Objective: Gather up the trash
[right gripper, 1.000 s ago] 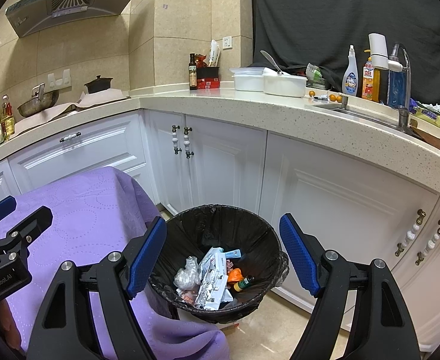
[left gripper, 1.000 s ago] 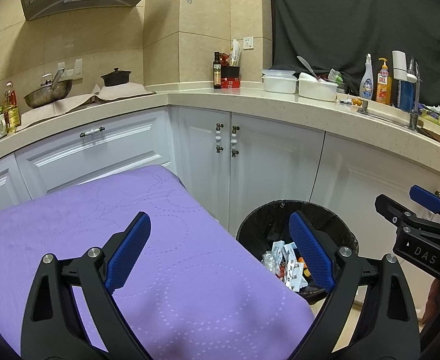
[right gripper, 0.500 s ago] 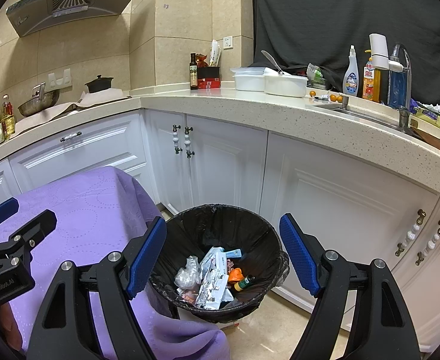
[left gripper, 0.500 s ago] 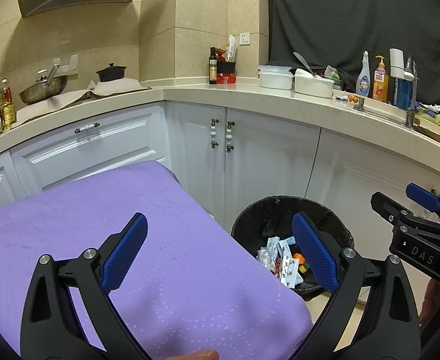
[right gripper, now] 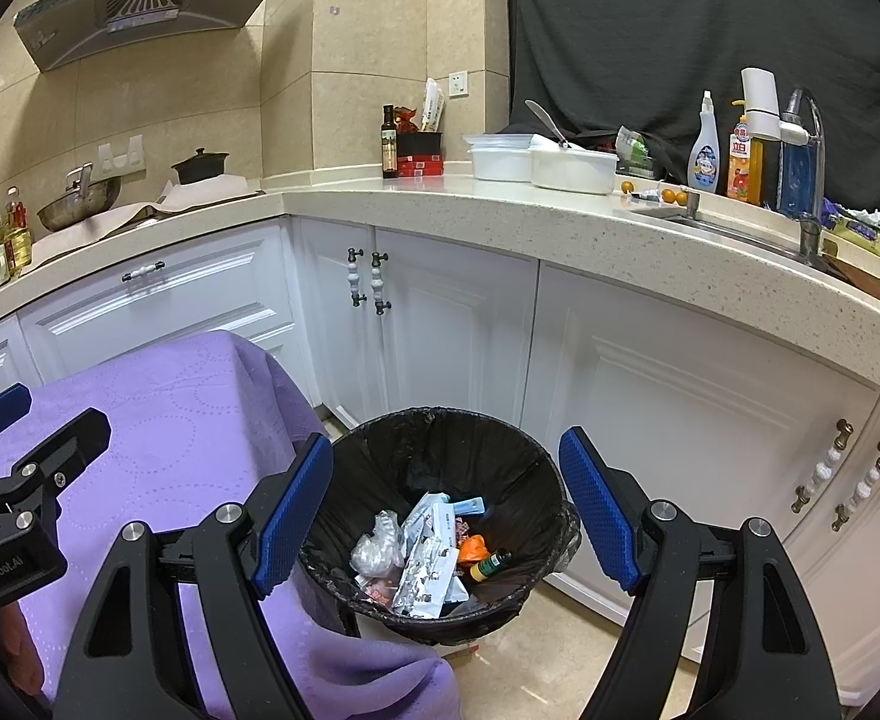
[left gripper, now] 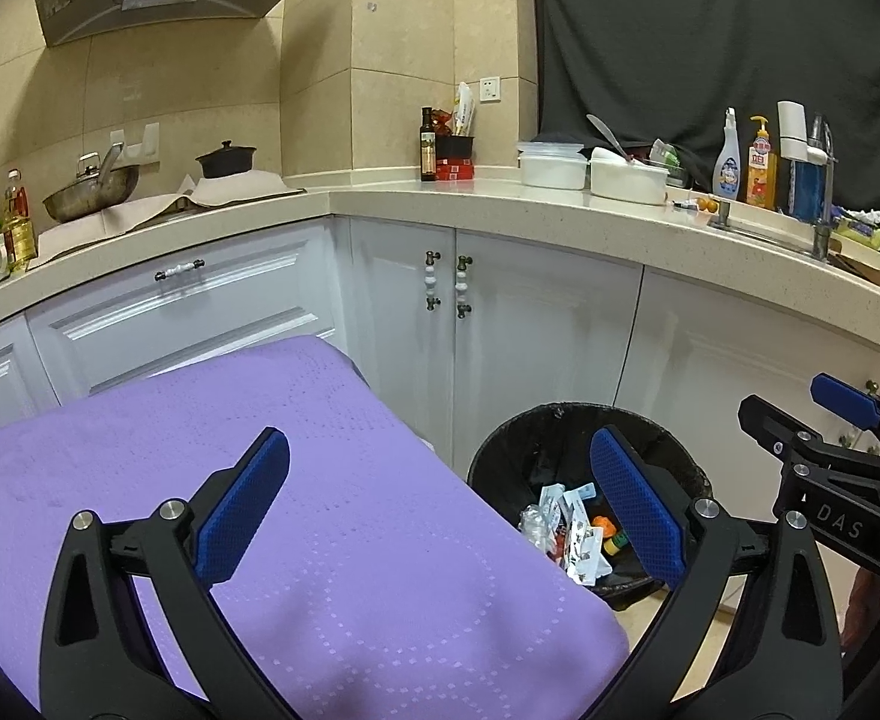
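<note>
A round bin with a black liner (right gripper: 487, 444) stands on the floor against the white cabinets and holds several wrappers and scraps of trash (right gripper: 428, 558). It also shows in the left wrist view (left gripper: 529, 438), with trash (left gripper: 571, 534) inside. My right gripper (right gripper: 445, 510) is open and empty, held above the bin's mouth. My left gripper (left gripper: 440, 504) is open and empty above the purple tablecloth (left gripper: 200, 420), to the left of the bin. I see no trash on the cloth.
White cabinets (right gripper: 457, 330) and a speckled counter (right gripper: 559, 222) curve behind the bin. The counter carries white tubs (right gripper: 535, 162), bottles (right gripper: 703, 150), a sink tap (right gripper: 805, 138), a wok (left gripper: 89, 195) and a pot (left gripper: 224, 159). Tan floor (right gripper: 535, 654) lies by the bin.
The left gripper has risen and pulled back a little, so the bin and table edge sit lower and farther in its view. The right gripper has barely moved. Both stay open.
</note>
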Demonstrator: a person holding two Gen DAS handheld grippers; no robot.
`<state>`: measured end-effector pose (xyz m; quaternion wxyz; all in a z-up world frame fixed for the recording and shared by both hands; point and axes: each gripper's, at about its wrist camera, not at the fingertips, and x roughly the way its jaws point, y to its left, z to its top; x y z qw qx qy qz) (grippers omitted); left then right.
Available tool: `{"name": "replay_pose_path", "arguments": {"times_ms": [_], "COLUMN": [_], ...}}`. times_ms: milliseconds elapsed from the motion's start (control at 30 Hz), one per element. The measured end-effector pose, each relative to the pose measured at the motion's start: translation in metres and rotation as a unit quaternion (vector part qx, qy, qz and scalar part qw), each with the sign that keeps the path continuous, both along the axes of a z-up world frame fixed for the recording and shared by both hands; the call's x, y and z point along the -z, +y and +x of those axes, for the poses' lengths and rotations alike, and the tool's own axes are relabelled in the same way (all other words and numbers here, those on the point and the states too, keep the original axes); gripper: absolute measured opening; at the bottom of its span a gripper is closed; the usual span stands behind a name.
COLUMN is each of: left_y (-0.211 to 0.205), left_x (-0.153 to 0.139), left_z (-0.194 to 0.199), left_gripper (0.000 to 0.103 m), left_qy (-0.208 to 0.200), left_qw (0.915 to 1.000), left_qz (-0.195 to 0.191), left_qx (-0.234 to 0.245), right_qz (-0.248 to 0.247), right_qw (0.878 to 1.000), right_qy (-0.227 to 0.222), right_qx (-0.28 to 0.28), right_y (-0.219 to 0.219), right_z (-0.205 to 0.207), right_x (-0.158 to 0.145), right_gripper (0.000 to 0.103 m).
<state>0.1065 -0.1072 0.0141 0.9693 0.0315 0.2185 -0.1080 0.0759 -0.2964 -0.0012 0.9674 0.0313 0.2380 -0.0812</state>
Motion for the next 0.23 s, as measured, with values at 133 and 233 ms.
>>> {"name": "replay_pose_path", "arguments": {"times_ms": [133, 233], "left_y": [0.0037, 0.0073], "left_x": [0.0002, 0.0018], "left_z": [0.004, 0.0075], "left_gripper": [0.098, 0.098], "left_qy": [0.012, 0.019], "left_qw": [0.9999, 0.9998], "left_qz": [-0.007, -0.004], "left_qx": [0.0, -0.005], "right_qz": [0.0, -0.002], "right_qw": [1.0, 1.0], "right_qy": [0.0, 0.001], "right_qx": [-0.001, -0.005], "right_y": [-0.0013, 0.0006], "right_z": [0.0002, 0.0026], "right_x": [0.0002, -0.0003], "right_gripper": [0.076, 0.076]}}
